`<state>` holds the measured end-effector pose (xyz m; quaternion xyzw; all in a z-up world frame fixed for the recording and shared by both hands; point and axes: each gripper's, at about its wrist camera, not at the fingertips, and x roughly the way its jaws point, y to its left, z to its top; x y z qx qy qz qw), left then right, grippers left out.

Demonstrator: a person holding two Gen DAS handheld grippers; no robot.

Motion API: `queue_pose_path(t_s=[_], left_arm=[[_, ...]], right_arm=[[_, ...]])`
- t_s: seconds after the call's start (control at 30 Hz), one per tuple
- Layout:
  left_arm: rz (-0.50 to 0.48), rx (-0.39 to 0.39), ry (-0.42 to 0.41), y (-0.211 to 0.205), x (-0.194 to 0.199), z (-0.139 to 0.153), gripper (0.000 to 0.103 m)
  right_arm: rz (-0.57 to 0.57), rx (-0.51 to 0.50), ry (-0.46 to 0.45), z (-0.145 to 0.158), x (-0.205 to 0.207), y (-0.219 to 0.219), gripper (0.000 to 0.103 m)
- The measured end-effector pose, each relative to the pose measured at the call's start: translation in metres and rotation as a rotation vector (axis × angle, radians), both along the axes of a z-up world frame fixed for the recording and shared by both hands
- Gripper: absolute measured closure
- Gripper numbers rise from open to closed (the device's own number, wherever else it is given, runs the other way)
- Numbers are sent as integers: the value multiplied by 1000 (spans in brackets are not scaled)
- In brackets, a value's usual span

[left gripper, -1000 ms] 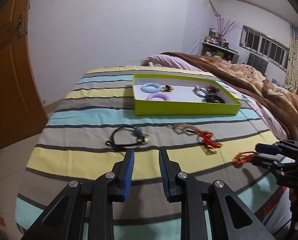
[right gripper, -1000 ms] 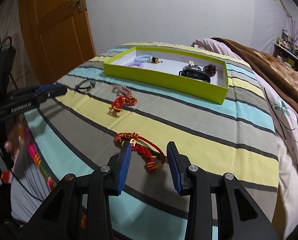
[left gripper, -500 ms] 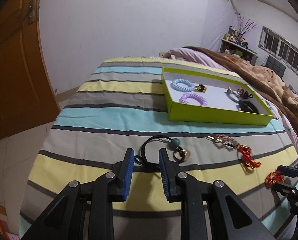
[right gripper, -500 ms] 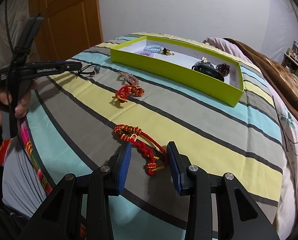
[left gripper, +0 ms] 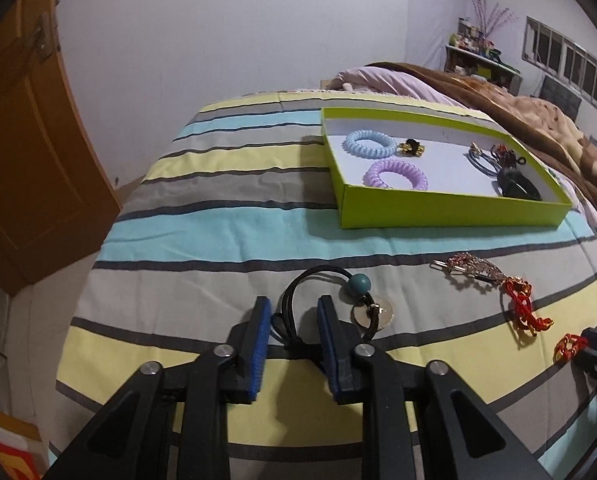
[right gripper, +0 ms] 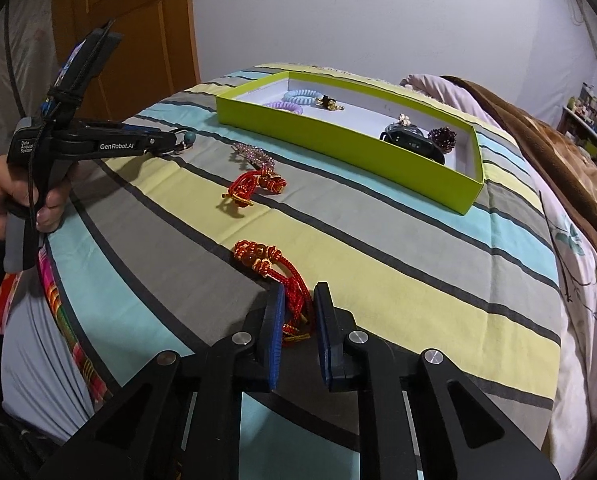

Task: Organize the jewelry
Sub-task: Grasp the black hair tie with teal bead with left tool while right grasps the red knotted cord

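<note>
A black cord bracelet (left gripper: 298, 292) with a teal bead and a metal disc lies on the striped bedspread. My left gripper (left gripper: 292, 314) is open, its pads on either side of the cord's near loop. A red knotted cord bracelet (right gripper: 270, 264) lies in front of my right gripper (right gripper: 300, 304), whose jaws have narrowed around its red strands; they look a little apart. A lime green box (left gripper: 450, 204) holds blue and purple coil hair ties, a watch and other pieces. A pink chain with a red knot (left gripper: 494, 284) lies between the two bracelets.
The left gripper and the hand holding it show at the left of the right wrist view (right gripper: 98, 144). A brown blanket (left gripper: 538, 112) covers the bed's far right. A wooden door (left gripper: 22, 152) stands to the left. The bed's near edge drops off just below both grippers.
My left gripper moved forward so the black cord's loop now sits between its pads. My right gripper moved forward onto the red bracelet and its jaws narrowed around the strands.
</note>
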<state>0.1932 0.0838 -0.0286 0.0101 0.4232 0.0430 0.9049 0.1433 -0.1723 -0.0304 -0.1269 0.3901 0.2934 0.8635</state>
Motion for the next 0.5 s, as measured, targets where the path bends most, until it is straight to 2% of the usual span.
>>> queue_pose_path(t_s=[0.07,0.23,0.3,0.33,0.5], left_arm=[[-14,21,0,-5,-1,0,98],[-27,42,-7,-8,-4,0,100],[-34,6,-12,-6,-9,1,100],[-38,-8,-14,-6,-10,2,100],[-60,-75,-52,-8,-30,9,100]], right_arm=[[-9,7,3,0,0,-1,88],[-28,15,4,1,-4,-5,89],[-38,19,5,2,-5,-7,89],[-44,24,7,3,-6,-9,96],[-75,44,-1,7,-8,-15,96]])
